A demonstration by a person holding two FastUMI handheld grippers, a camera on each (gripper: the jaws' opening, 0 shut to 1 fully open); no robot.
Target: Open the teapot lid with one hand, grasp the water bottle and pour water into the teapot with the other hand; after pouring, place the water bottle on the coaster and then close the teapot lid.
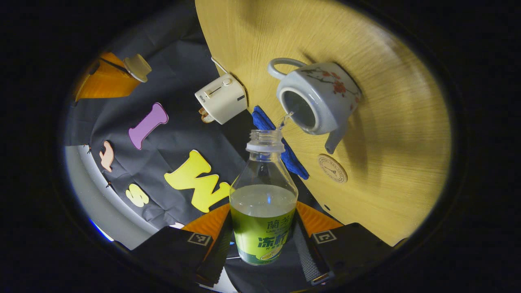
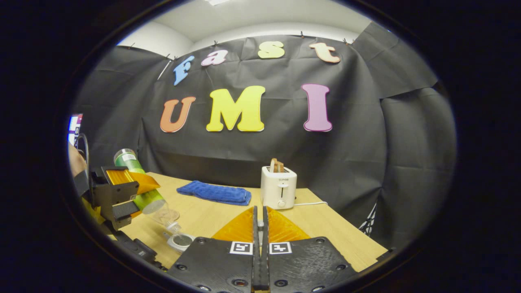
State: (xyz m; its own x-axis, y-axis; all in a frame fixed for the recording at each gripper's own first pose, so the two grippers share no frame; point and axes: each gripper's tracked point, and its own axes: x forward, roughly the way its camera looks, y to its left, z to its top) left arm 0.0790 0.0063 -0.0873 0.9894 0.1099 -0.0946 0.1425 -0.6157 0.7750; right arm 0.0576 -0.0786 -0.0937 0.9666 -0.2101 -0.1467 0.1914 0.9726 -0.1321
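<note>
1. Water bottle is clamped between the left gripper jaws, tilted neck-first over the lidless teapot mid-surface; a thin stream is seen.
2. Coaster lies just beside the teapot, nearer the left gripper.
3. Right gripper jaws are pressed together; whether the lid is pinched cannot be told.

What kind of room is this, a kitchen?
Probably not a real kitchen: more likely a small recording booth set up like one. A black cloth wall hangs behind a wooden table holding a toaster, a teapot and a blue towel.

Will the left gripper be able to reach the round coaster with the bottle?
Probably yes. The coaster sits bare on the table, close beside the teapot, with nothing blocking it.
</note>
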